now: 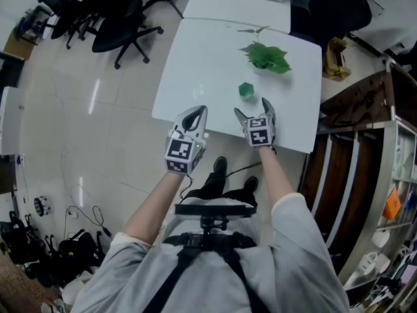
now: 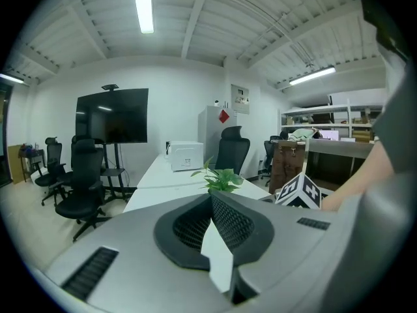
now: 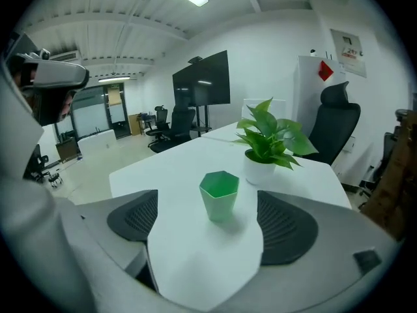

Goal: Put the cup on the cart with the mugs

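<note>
Our right gripper (image 1: pixel 251 108) hovers over the near edge of the white table (image 1: pixel 195 57), its jaws spread wide and gripping nothing — the green cup (image 3: pixel 219 194) stands upright at its 12 o'clock, just beyond the tips and untouched. A potted plant (image 1: pixel 267 56) sits at the cup's 1 o'clock. Our left gripper (image 1: pixel 195 114), at 9 o'clock of the right, has its jaws pressed together, empty

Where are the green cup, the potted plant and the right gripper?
green cup (image 3: pixel 219 207), right gripper view, side wall
potted plant (image 3: pixel 259 172), right gripper view, white pot
right gripper (image 1: pixel 252 107), head view, between its jaws
</note>
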